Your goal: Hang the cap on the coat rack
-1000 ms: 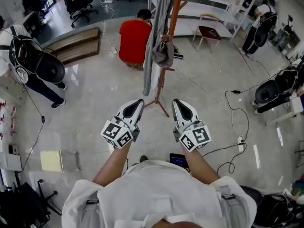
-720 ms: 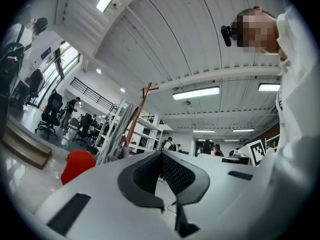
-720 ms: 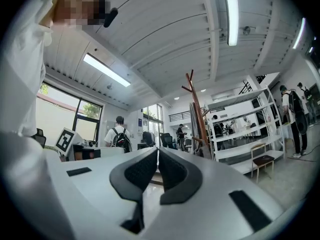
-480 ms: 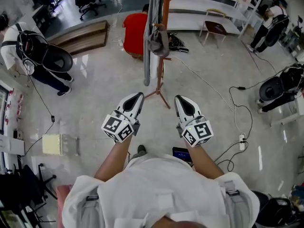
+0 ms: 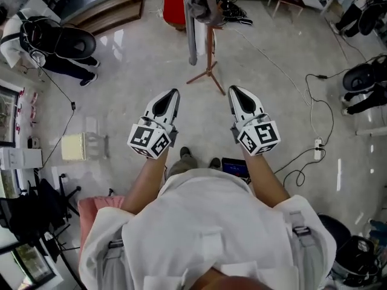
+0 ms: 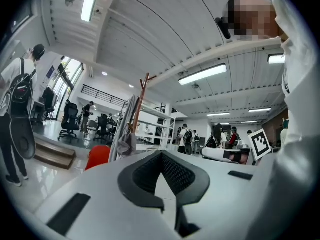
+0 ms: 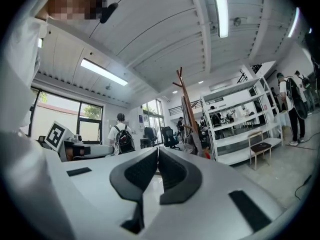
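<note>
In the head view the left gripper (image 5: 173, 94) and the right gripper (image 5: 233, 90) are held side by side in the middle of the frame, above the pale floor (image 5: 121, 107), with their tips toward the top of the frame. They are a little apart and do not touch each other. In each gripper view the 2 dark jaws come together at the tip, and nothing is between them, so both grippers are closed and empty.

The coat rack (image 5: 209, 47) stands at the top centre of the frame, ahead of the grippers and well apart from them; its legs spread on the floor. The grey cap (image 5: 204, 11) hangs on the rack near the top edge of the frame, just beside a long grey garment (image 5: 191, 41) that hangs down along the pole. In the left gripper view the rack and the cap (image 6: 126, 145) show at the centre left, above the jaws.

A person in red (image 5: 174, 2) is just behind the rack. A person with a black backpack (image 5: 51, 41) stands at the upper left. Black cables (image 5: 308, 107) lie on the floor at the right.
</note>
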Demonstrator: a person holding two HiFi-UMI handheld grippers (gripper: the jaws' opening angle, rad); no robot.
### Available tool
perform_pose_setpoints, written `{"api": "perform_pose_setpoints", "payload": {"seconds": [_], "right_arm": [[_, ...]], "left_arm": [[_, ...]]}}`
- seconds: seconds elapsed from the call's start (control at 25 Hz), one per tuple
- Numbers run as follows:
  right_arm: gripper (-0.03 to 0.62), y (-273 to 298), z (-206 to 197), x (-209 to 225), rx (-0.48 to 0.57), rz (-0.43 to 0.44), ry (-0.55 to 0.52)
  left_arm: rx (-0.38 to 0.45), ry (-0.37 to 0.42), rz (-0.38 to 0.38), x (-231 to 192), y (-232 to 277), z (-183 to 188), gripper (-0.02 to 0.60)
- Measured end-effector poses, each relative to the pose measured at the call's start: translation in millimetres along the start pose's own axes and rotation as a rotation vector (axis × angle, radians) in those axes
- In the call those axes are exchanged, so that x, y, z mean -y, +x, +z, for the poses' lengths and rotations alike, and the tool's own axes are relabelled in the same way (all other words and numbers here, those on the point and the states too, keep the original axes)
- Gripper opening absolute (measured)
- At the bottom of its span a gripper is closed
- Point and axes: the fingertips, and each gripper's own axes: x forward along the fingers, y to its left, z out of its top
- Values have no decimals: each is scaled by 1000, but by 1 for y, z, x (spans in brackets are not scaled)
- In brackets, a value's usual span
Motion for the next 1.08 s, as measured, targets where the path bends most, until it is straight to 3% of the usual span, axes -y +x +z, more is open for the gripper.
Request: {"api": "perform_pose_setpoints", "payload": {"seconds": [0.36,0.76,1.08], "right_arm": [[25,9,6,-4,-20,-20,-53],[25,18,-8,-31,-50,3,-37],[25,19,-5,-8,-47,-6,-32]], "left_arm": [[12,-22,-64,-9,2,-3,14],[-8,-78,-145,-17,-5,1,14],[9,-98,-186,-12,10,5,14]]}}
